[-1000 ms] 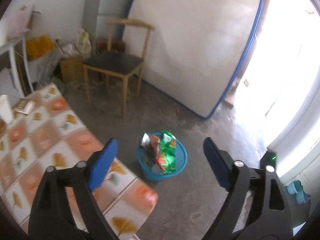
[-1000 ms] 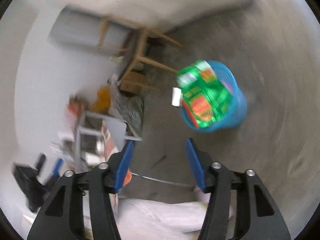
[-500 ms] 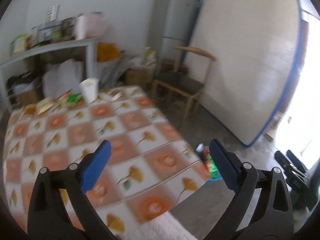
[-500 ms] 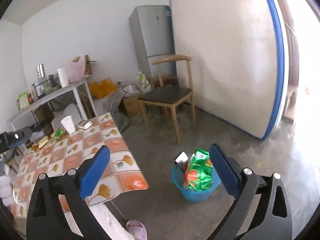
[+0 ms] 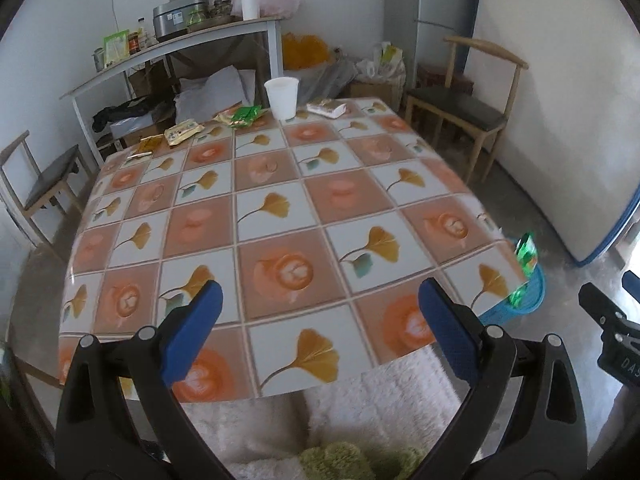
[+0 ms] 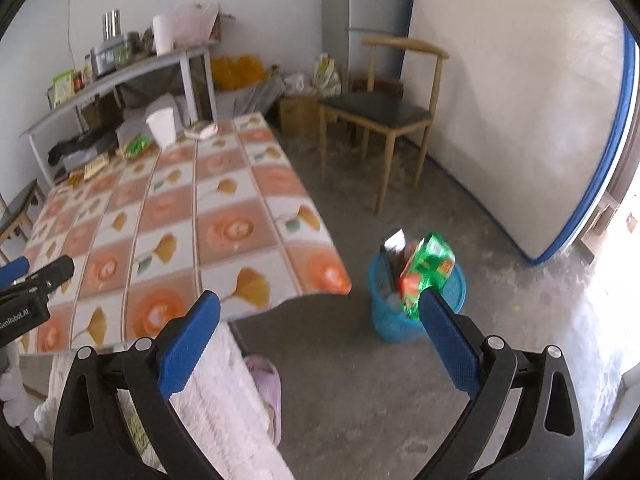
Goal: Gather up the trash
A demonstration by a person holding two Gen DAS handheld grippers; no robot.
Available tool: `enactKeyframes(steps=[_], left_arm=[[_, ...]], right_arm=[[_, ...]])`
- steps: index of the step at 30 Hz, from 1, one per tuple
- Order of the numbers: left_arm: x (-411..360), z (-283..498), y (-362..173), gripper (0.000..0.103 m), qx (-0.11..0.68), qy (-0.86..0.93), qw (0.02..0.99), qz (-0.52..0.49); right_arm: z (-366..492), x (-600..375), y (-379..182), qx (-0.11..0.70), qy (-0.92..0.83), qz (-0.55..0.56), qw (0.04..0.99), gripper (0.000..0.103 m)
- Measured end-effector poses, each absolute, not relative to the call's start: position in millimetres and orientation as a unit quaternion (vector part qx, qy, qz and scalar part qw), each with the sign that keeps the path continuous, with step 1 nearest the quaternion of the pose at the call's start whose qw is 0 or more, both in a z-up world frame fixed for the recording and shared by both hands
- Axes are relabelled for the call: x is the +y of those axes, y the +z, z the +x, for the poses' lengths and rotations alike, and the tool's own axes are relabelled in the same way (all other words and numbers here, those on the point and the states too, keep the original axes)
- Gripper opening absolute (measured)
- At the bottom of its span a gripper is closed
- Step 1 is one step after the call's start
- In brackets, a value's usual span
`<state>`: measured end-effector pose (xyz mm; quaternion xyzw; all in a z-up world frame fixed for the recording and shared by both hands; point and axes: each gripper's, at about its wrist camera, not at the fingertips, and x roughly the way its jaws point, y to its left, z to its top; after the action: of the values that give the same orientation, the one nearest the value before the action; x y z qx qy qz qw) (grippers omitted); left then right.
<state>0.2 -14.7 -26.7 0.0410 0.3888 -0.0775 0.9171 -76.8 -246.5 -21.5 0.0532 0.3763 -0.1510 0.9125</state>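
Observation:
A blue trash basket stands on the floor by the table's corner, with a green snack bag and other wrappers in it; it also shows in the left wrist view. At the table's far edge lie a white cup, a green wrapper, yellow packets and a white packet. My left gripper is open and empty over the near table edge. My right gripper is open and empty, above the floor beside the table.
The table has a tiled orange and white cloth. A wooden chair stands at the back right, a second chair at the left. A cluttered shelf lines the back wall. A mattress leans at the right.
Both grippers have swung away from the basket toward the table. The left view went from the floor and basket to the whole tabletop. Both stay open and empty.

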Motion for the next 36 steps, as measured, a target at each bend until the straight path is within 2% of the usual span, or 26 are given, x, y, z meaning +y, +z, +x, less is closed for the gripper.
enactKeyframes(steps=[7, 21, 36], left_arm=[[-12.7, 5.0, -32.2, 0.095, 0.418, -0.069, 0.905, 0.031], [-11.7, 6.8, -29.8, 0.095, 0.419, -0.037, 0.907, 0.017], [-43.0, -2.2, -24.8, 0.095, 0.413, -0.082, 0.906, 0.042]], right_arm=[[-73.9, -242.6, -30.5, 0.394, -0.155, 0.041, 0.905, 0.097], [-70.0, -252.5, -29.4, 0.403, -0.171, 0.027, 0.899, 0.097], [-87.4, -270.1, -23.4, 0.399, -0.206, 0.028, 0.893, 0.097]])
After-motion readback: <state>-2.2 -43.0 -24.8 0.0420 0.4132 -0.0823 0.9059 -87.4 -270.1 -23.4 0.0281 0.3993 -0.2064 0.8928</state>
